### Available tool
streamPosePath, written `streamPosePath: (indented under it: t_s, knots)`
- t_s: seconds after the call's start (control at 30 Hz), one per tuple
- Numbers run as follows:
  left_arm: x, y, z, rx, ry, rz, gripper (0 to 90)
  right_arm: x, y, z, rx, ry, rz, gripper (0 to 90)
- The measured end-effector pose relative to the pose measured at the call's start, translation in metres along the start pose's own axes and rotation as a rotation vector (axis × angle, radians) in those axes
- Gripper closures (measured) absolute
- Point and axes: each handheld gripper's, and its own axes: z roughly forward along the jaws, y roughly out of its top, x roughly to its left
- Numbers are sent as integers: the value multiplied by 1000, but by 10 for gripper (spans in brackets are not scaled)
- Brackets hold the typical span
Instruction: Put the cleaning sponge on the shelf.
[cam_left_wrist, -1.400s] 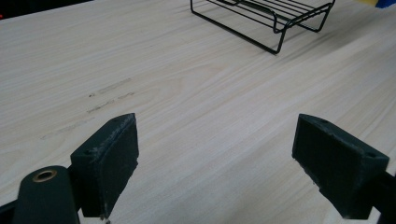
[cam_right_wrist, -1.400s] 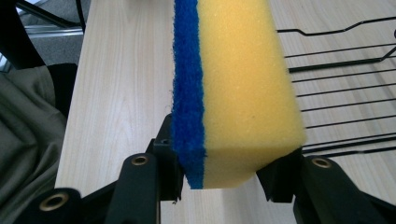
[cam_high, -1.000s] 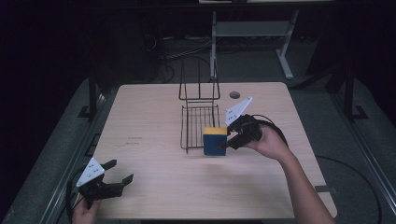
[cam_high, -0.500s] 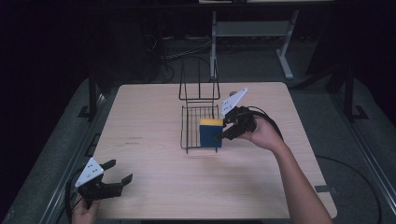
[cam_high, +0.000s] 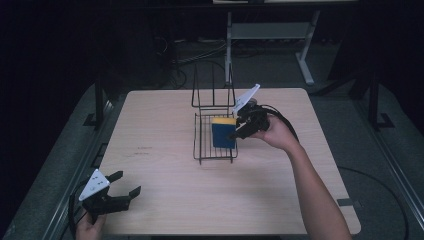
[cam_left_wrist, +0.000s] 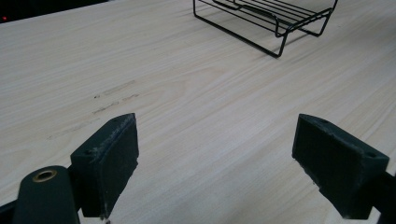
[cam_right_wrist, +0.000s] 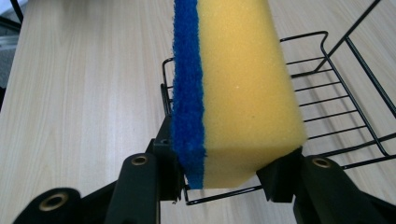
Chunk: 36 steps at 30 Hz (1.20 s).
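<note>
High view shows the right claw (cam_high: 239, 131) clamped on a sponge (cam_high: 223, 132), yellow foam with a blue scouring face, held over the black wire rack (cam_high: 215, 145) that sits mid-tabletop (cam_high: 160, 130). The right gripper view confirms the grip: both jaws press the near end of the sponge (cam_right_wrist: 238, 88), one on the blue layer, one on the yellow, with the rack's wires (cam_right_wrist: 336, 93) below and beyond it. Whether the sponge touches the wires I cannot tell.

The left claw (cam_high: 122, 192) rests near the tabletop's near left corner, well apart from the rack, spread wide and holding nothing; its own view shows bare wood between the pads (cam_left_wrist: 109, 158).

Risks, as I judge them: the hold takes just one end of a soft block, so the far end could sag or twist and land on edge instead of flat. Letting go too high may bounce it over the low rim. A descending jaw could also catch a wire and drag the light rack, since nothing steadies it.
</note>
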Motion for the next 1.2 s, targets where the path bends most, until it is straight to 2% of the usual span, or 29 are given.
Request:
streamPosePath:
  t_s: [0.2,0.3,0.47,0.57,0.6,0.77,0.8,0.9,1.03,1.1,1.2]
  knots:
    - [1,0,0,5,-1,2,141,-8,-2,1,19,-5,-2,564]
    - [0,0,0,4,-1,2,141,-9,1,0,5,2,14,564]
    - [0,-1,0,3,-1,0,141,-14,6,0,-5,-21,22,564]
    - [1,-1,0,4,-3,2,141,-17,4,5,0,-23,11,563]
    - [0,-1,0,4,-3,3,141,-19,2,9,16,-15,21,563]
    - [1,-1,0,5,-2,1,141,-22,1,15,16,-11,44,563]
    - [1,-1,0,5,-2,1,141,-24,0,17,16,-10,36,564]
    - [1,-1,0,4,-1,2,141,-27,-2,24,36,-6,47,564]
    - [2,-2,0,6,-1,-3,141,-29,-3,29,40,-21,55,564]
    - [2,-1,0,5,-1,-3,141,-29,-2,33,43,-39,32,564]
    - [1,-1,0,2,1,-1,141,-31,-4,36,45,-36,39,564]
